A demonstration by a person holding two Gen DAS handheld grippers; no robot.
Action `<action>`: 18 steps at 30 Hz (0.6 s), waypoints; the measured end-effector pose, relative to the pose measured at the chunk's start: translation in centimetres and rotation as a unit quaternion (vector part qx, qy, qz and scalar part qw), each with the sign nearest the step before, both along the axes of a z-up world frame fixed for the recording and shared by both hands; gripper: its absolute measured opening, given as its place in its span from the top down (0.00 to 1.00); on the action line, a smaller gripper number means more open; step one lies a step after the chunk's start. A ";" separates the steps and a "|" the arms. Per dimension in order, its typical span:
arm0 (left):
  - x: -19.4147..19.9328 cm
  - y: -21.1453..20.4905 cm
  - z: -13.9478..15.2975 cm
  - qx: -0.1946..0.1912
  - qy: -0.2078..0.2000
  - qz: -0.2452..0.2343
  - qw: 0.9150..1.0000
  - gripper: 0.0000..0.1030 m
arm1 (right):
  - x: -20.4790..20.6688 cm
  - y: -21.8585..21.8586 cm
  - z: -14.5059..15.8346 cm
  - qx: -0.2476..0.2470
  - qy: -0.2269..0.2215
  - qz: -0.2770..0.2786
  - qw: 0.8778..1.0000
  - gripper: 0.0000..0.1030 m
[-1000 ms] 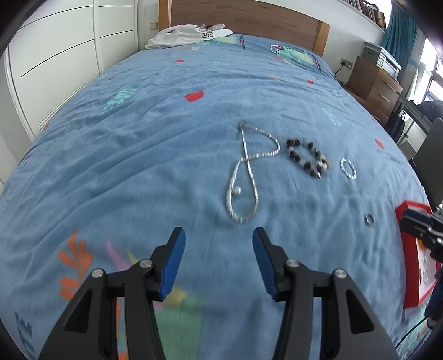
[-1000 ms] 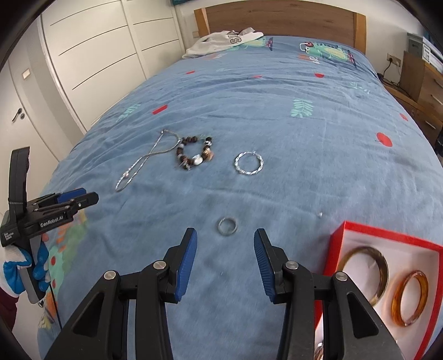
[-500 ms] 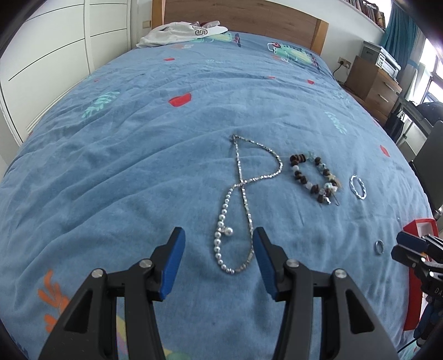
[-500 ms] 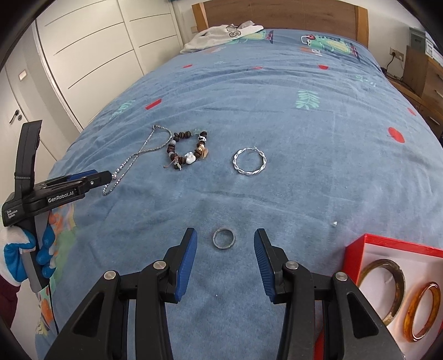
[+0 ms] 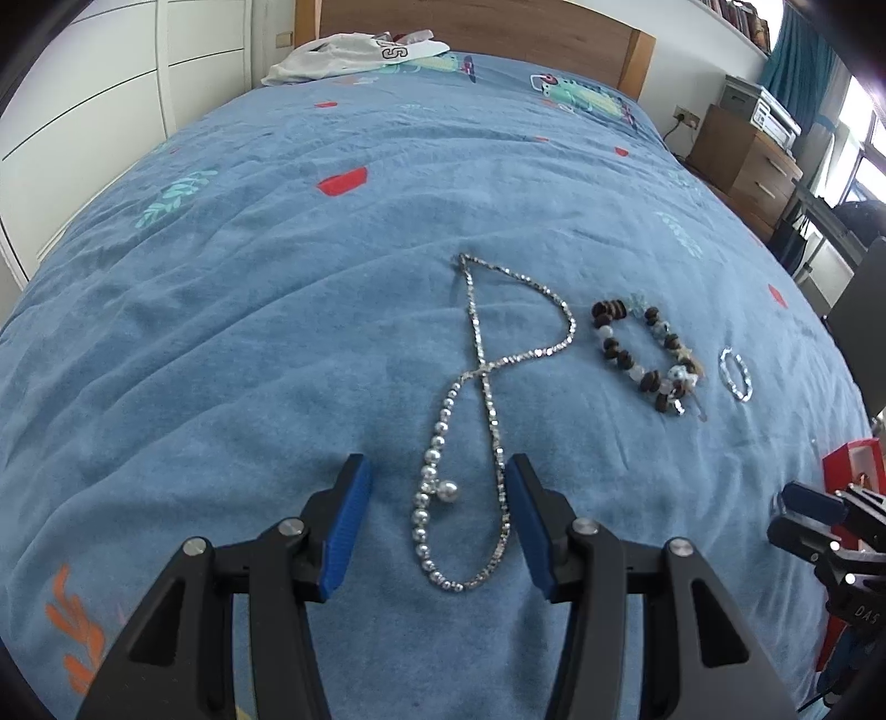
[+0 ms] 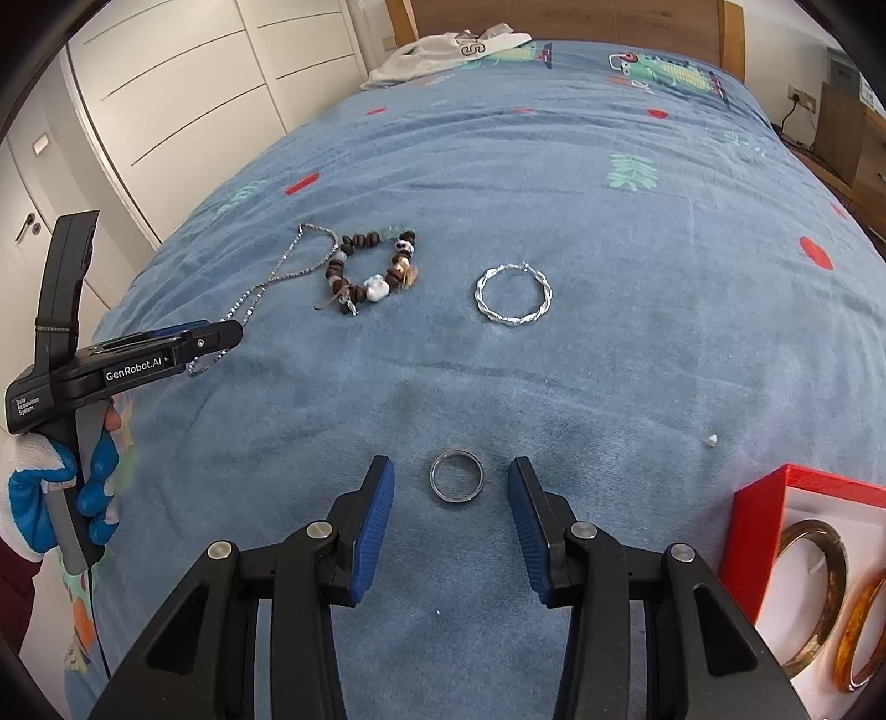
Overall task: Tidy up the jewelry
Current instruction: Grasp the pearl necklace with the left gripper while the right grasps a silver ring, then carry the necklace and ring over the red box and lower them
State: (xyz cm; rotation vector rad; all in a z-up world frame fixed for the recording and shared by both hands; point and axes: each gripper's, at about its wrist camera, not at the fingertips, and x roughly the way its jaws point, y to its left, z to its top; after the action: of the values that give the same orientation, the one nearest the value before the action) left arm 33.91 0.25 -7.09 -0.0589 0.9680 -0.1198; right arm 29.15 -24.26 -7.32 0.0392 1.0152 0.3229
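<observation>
On the blue bedspread lie a silver and pearl necklace (image 5: 487,399), a brown beaded bracelet (image 5: 645,354), a twisted silver hoop (image 6: 514,293) and a small metal ring (image 6: 457,476). My left gripper (image 5: 437,487) is open, its jaws either side of the necklace's lower loop. My right gripper (image 6: 451,482) is open, its jaws either side of the small ring. The left gripper also shows in the right wrist view (image 6: 216,340). A red box (image 6: 764,515) at the lower right holds two bangles (image 6: 819,598).
A white garment (image 5: 354,55) lies at the head of the bed by the wooden headboard (image 5: 498,22). White wardrobe doors (image 6: 183,99) stand to the left. A wooden drawer unit (image 5: 747,160) stands to the right of the bed.
Both grippers moved forward and lower. The necklace loop now lies between the left jaws and the small ring between the right jaws. Both stay open.
</observation>
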 end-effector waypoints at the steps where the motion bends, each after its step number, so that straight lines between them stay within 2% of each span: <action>1: 0.0 0.0 -0.2 0.002 0.000 0.000 1.000 0.53 | 0.1 0.0 -0.1 -0.001 0.001 0.000 1.000 0.59; 4: -0.2 -0.2 -0.2 0.009 -0.006 -0.003 1.000 0.55 | 0.2 0.3 -0.5 -0.009 0.005 0.000 1.000 0.64; 6: -0.4 -0.1 -0.3 0.011 -0.008 -0.003 1.000 0.65 | 0.4 0.3 -0.5 -0.011 0.007 -0.002 1.000 0.69; 8: -0.6 0.2 -0.2 0.013 -0.008 0.000 1.000 0.83 | 0.4 0.0 -0.6 -0.008 0.009 -0.007 1.000 0.79; 9: -0.7 0.4 -0.2 0.013 -0.007 0.001 1.000 0.87 | 0.4 -0.1 -0.6 -0.005 0.010 -0.008 1.000 0.80; 16: -2.7 1.6 1.7 0.007 -0.024 0.013 1.000 0.89 | -0.6 -0.4 0.4 0.009 0.005 -0.007 1.000 0.80; 18: -3.2 1.8 2.5 0.006 -0.030 0.015 0.999 0.93 | -1.0 -0.4 0.8 0.011 0.001 -0.005 1.000 0.80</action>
State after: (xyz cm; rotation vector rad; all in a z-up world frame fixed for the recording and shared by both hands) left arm 30.68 2.02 -4.57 -0.0578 0.9078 -0.0875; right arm 28.13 -24.64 -6.48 0.0653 1.0137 0.3254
